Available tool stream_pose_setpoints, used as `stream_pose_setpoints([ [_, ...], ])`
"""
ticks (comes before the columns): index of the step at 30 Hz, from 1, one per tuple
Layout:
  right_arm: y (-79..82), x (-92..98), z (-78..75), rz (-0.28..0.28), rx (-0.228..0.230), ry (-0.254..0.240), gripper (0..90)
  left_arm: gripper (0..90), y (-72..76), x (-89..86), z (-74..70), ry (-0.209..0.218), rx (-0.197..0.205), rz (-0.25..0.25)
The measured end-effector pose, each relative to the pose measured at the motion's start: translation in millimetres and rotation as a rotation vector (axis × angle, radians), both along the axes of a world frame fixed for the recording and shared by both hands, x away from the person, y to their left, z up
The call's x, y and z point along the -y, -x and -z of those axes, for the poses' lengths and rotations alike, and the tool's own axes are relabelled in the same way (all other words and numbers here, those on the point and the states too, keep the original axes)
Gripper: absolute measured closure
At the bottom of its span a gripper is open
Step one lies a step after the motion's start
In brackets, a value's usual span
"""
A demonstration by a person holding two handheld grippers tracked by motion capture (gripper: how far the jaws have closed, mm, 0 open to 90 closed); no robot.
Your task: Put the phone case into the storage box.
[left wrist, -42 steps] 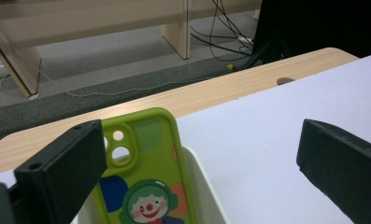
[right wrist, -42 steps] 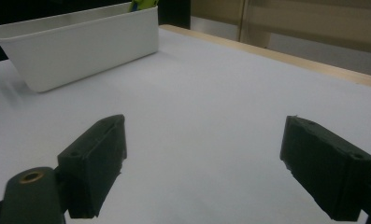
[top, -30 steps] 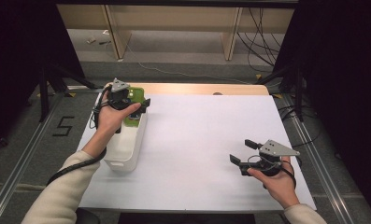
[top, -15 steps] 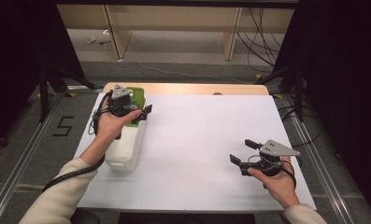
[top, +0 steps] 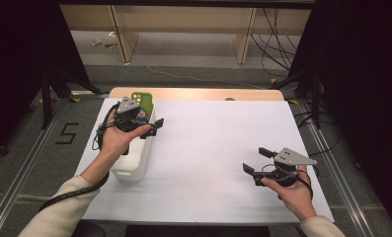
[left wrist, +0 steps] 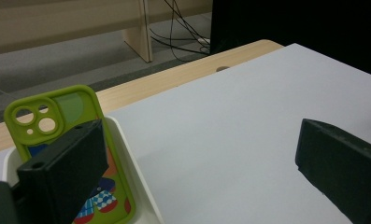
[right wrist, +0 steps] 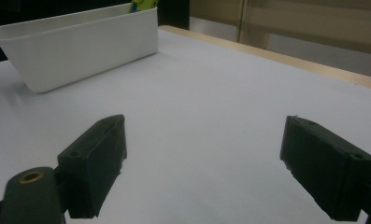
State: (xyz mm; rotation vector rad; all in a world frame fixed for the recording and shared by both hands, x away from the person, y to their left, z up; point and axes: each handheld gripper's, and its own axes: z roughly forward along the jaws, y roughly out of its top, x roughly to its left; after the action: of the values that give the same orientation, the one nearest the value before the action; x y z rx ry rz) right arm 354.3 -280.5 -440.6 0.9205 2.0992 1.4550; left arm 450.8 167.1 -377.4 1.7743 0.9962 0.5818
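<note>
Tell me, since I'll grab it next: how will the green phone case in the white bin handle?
The phone case is probably light and somewhat bendy: it looks like a thin empty shell with open camera holes. It leans upright against the end wall of the bin, so a nudge may tip it. Its glossy back could be slippery.

The left gripper (top: 153,128) and its hand cover most of the green phone case (top: 143,105) standing in the white bin (top: 134,168) near the worktop's left edge. The case's printed picture is too small to make out.
</note>
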Motion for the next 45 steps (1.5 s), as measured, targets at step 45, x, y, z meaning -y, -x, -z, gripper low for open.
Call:
stream_pose_setpoints([
  [45, 0.7, -0.4, -0.7, -0.002, 0.003, -0.004, 15.8, 3.0, 69.7, 5.3, 11.7, 0.018, 0.062, 0.168],
])
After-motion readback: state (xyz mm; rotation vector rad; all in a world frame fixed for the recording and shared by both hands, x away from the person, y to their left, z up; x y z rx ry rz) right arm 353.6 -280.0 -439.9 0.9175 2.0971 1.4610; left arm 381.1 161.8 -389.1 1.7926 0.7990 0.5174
